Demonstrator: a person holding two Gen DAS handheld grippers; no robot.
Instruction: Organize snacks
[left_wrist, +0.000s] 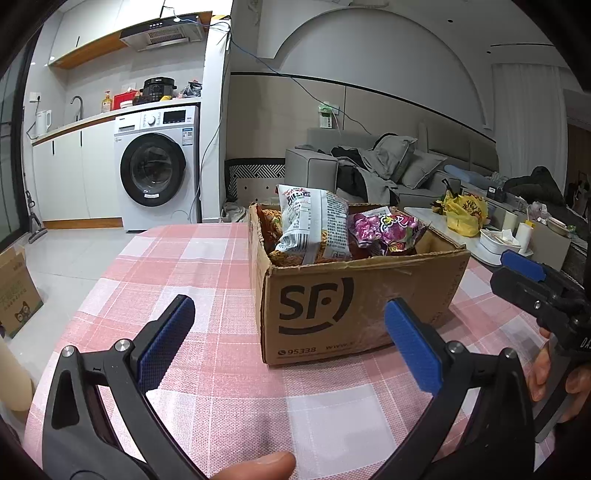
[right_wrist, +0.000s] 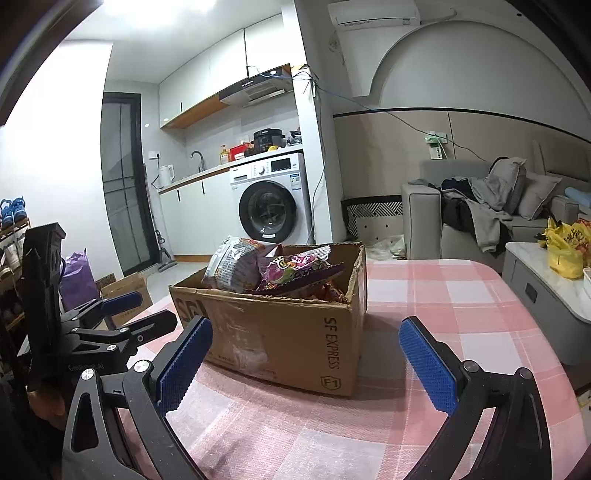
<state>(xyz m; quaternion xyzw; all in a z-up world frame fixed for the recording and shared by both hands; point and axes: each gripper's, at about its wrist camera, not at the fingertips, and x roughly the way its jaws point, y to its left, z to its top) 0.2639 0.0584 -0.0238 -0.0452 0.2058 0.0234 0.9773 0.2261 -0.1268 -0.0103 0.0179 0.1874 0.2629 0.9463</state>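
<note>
A table covered in a pink and white checked tablecloth fills the lower half of both views. On it stands an open brown cardboard shipping box, printed with a black SF logo on the side facing the left wrist camera and the words SF EXPRESS on the side facing the right wrist camera. The box sits toward the far middle of the table, ahead of both grippers.

Behind the table, a white front-loading washing machine stands under a kitchen counter, and a grey sofa piled with dark clothes lies to the right.

Inside the box are the snacks. A white and grey noodle packet stands upright against the left inner side, rising above the rim. Beside it, to its right, a crinkled purple snack bag lies tilted, also poking above the rim. Orange and red packets show underneath them.

The left gripper hovers low over the tablecloth in front of the box, its two blue-padded fingers spread wide apart with nothing between them. A fingertip of the person's hand shows at the bottom edge of that view.

The right gripper is likewise spread wide and holds nothing, pointing at the box's corner from the near right. From the right wrist camera, the left gripper appears at the left edge, beside the box.
</note>
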